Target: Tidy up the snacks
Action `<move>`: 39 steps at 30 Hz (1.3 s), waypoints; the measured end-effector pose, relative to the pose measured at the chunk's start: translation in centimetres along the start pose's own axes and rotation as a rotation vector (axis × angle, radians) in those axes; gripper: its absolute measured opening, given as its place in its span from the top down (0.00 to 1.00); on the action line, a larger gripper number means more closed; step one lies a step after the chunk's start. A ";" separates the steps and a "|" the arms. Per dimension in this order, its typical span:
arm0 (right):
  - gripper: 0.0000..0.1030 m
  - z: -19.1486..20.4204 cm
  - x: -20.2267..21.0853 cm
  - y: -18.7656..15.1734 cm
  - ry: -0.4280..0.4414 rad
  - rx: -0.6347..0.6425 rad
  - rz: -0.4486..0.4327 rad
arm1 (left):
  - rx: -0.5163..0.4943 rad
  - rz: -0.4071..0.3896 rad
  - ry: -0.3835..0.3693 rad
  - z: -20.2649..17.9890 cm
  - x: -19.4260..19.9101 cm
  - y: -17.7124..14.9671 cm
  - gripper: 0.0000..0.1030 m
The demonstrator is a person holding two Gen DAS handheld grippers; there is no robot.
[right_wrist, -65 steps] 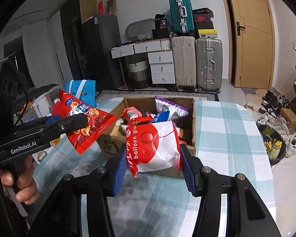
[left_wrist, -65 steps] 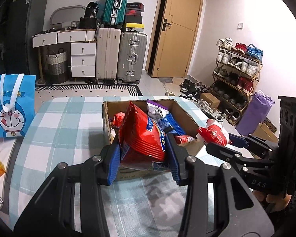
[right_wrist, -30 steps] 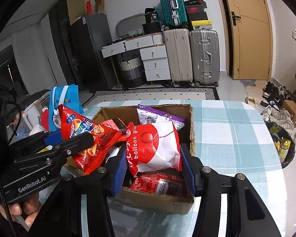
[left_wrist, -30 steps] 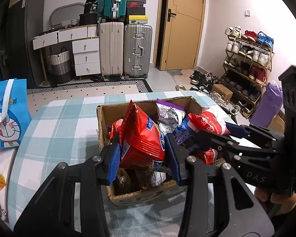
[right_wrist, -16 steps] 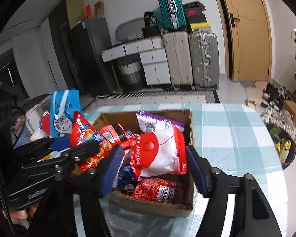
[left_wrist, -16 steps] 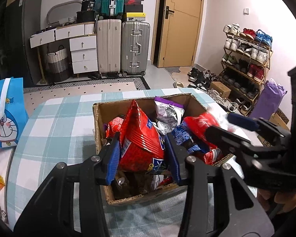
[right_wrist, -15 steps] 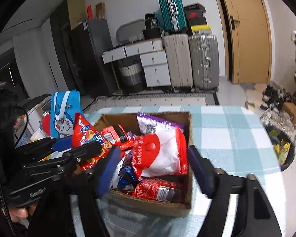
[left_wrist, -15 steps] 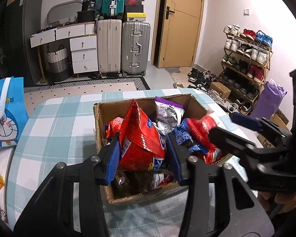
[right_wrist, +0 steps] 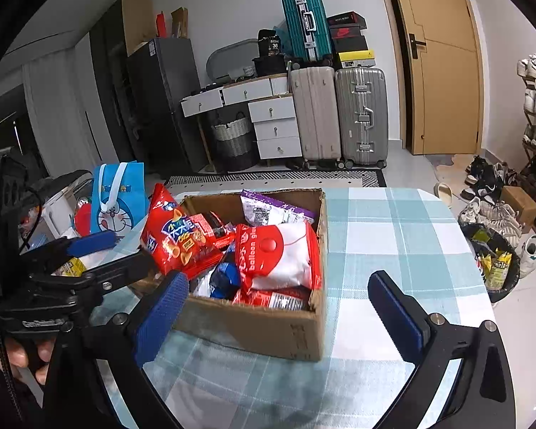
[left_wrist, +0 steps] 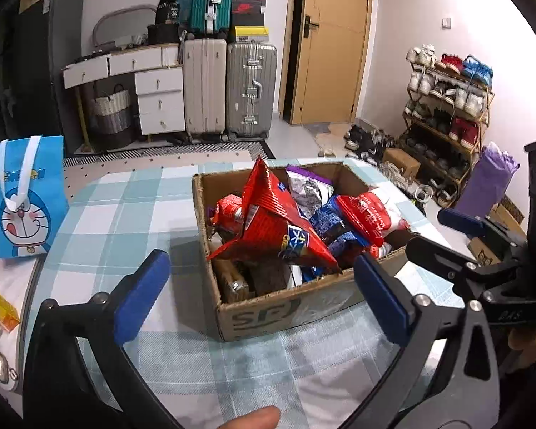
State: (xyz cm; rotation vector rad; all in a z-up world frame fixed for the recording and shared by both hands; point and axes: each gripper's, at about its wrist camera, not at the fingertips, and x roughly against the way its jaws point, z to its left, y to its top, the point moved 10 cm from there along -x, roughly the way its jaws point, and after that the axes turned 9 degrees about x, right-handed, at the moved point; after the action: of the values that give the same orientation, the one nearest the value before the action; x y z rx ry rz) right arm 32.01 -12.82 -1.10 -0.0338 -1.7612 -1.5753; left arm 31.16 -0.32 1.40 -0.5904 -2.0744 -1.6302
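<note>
Your left gripper [left_wrist: 261,293] is spread wide and holds nothing, its blue-padded fingers [left_wrist: 141,295] straddling the near corner of the open brown cardboard box [left_wrist: 286,312]. Your right gripper [right_wrist: 280,316] is just as wide and just as empty, hanging over the box's near edge.

At twelve o'clock from the left gripper, the red crinkled triangular chip bag [left_wrist: 275,228] lies on top of the pile, tilted, one corner poking up past the rim (it sits loose, nothing pinching it). At about eleven o'clock from the right gripper, the red-and-white balloon-gum packet [right_wrist: 278,255] rests flat against the box's right wall, on a smaller red packet. Both snacks are inside the box, which fits wide-open fingers: my guess is these two are delivered.

Further back, a purple-and-silver foil pouch [right_wrist: 271,211] leans on the far wall.

Out at ten o'clock from the left gripper, a blue cartoon-cat tote bag [left_wrist: 23,198] stands on the teal-and-white checked tablecloth [left_wrist: 125,214], well apart from the box. Any stray snacks that side are probably next.
</note>
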 end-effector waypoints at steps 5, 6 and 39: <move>0.01 0.5 0.9 -0.7 0.019 -0.009 -0.024 | 0.010 -0.017 0.004 0.6 1.9 -1.1 0.01; 0.01 0.7 1.3 -0.9 0.021 -0.010 -0.030 | 0.009 -0.025 0.001 0.7 2.2 -1.4 0.01; 0.00 3.5 6.4 -5.2 0.005 0.088 -0.216 | -0.003 -0.216 0.031 1.6 5.1 -7.7 0.01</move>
State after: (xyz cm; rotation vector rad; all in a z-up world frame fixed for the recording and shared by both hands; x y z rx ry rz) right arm 23.15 -13.90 -1.80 0.2098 -1.8793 -1.6436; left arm 22.43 -0.09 -2.05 -0.3483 -2.1764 -1.7471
